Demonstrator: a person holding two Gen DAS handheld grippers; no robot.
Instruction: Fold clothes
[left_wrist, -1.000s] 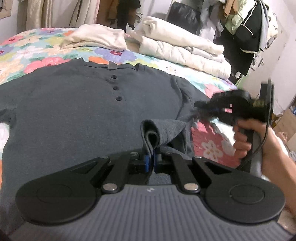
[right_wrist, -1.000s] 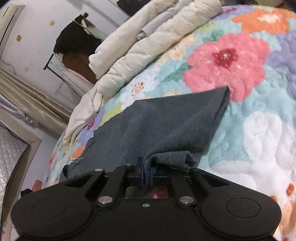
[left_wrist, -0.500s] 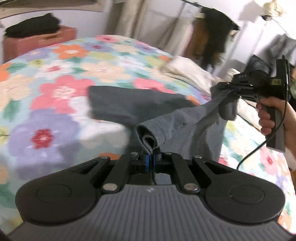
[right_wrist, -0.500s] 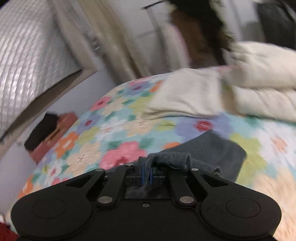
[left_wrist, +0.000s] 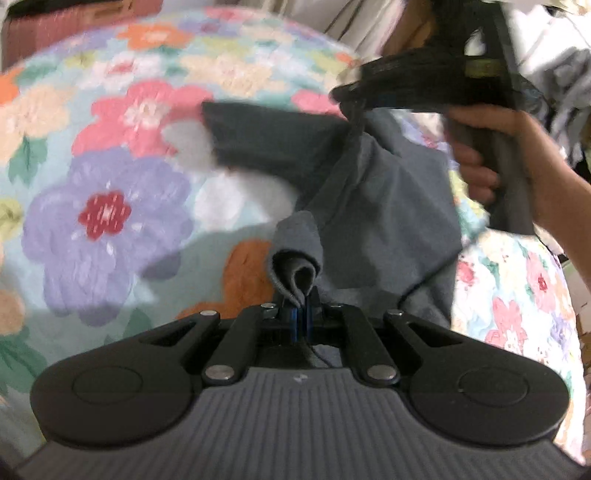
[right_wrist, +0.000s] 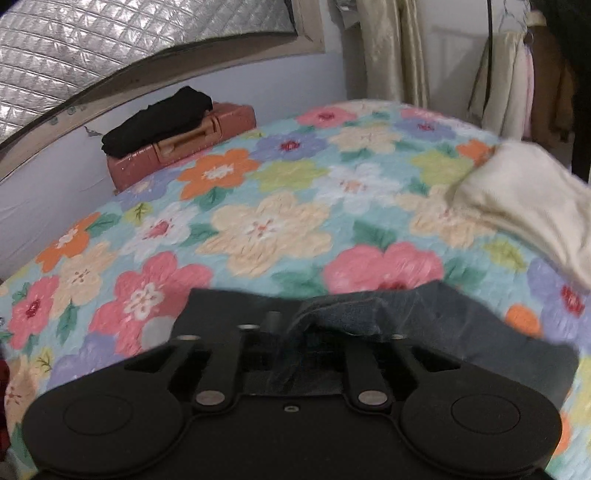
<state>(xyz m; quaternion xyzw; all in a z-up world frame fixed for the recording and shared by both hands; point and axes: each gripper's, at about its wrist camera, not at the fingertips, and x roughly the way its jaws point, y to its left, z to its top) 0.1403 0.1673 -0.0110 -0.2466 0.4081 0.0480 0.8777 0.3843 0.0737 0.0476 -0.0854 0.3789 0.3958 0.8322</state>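
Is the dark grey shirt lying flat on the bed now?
No, the left gripper and right gripper hold the dark grey shirt lifted.

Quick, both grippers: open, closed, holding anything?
Left gripper: jaws closed, pinching a bunched edge of the dark grey shirt.
Right gripper: gripping the same shirt, lifted off the floral quilt.

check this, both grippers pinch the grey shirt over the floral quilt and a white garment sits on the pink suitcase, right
One slip: the garment on the pink suitcase is black, not white, as the right wrist view shows. The rest holds: the left gripper and right gripper both pinch the grey shirt over the floral quilt.
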